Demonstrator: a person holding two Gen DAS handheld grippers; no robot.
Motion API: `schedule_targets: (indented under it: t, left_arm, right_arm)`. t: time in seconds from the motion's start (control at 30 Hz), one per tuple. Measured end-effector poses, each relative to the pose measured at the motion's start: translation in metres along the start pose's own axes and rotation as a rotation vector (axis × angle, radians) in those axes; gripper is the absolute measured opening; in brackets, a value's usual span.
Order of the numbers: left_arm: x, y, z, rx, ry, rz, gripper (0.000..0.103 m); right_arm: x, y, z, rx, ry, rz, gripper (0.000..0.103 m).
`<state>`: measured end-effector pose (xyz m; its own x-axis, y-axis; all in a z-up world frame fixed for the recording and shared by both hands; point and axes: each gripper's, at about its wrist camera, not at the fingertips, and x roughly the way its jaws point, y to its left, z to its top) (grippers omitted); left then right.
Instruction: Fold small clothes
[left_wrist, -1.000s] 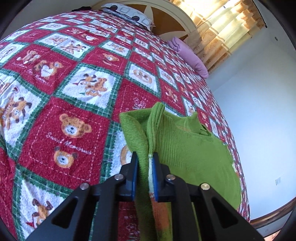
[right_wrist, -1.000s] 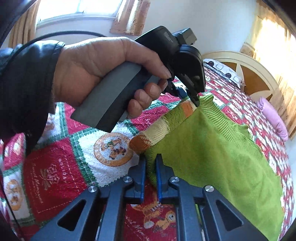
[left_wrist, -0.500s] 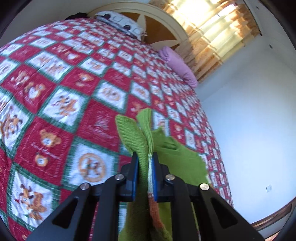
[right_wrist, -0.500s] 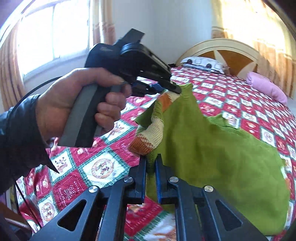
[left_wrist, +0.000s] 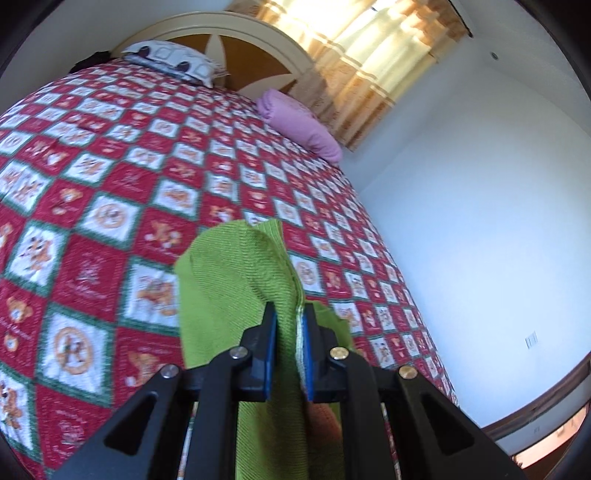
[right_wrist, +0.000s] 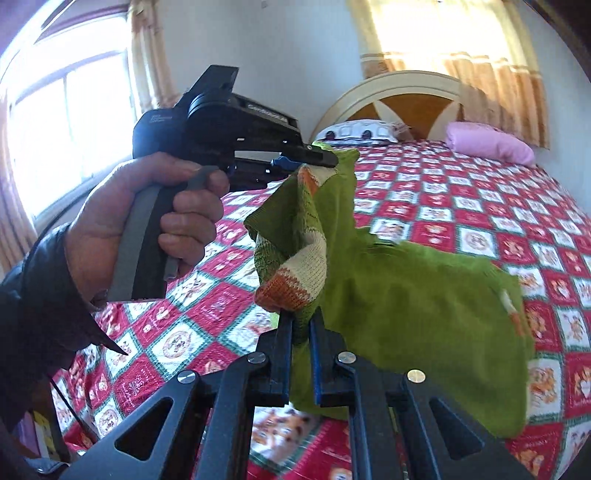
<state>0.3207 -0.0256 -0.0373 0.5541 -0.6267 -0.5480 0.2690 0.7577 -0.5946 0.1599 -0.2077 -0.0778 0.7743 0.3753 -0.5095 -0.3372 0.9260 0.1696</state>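
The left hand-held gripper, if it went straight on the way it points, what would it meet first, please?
Beyond the green sweater that the left hand-held gripper already grips, the line probably runs down to the red patchwork quilt on the bed. Nothing else stands in between, though depth is hard to judge.

The green sweater (left_wrist: 236, 288) runs out of the left wrist view at the bottom edge, and the stretch pinched between the jaws of the left gripper (left_wrist: 287, 350) is covered by them. An orange patch (left_wrist: 323, 421) low in that view is blurred and half behind the gripper. In the right wrist view the sweater's lower hem (right_wrist: 480, 406) is smeared by blur, and the right gripper (right_wrist: 301, 354) hides the fabric under it. The person's forearm (right_wrist: 33, 314) is cut off at the left edge. The prints on the bedspread (right_wrist: 517, 229) are too small to read at the far end.
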Motion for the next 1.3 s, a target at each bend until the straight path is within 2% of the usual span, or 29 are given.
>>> schedule_targets:
  t: [0.33, 0.67, 0.93, 1.3]
  left_arm:
    - [0.048, -0.047, -0.004, 0.059, 0.063, -0.021, 0.013]
    - [0.099, -0.081, -0.017, 0.102, 0.145, -0.034, 0.013]
    - [0.138, -0.101, -0.033, 0.132, 0.212, -0.046, 0.013]
    - [0.194, -0.111, -0.056, 0.147, 0.283, -0.014, 0.013]
  right_arm:
    - [-0.022, -0.055, -0.009, 0.125, -0.006, -0.024, 0.007]
    - [-0.036, -0.097, -0.026, 0.256, 0.025, -0.031, 0.007]
    - [-0.044, -0.128, -0.041, 0.357, 0.038, -0.042, 0.007]
    - [-0.041, -0.168, -0.072, 0.516, 0.073, -0.041, 0.007]
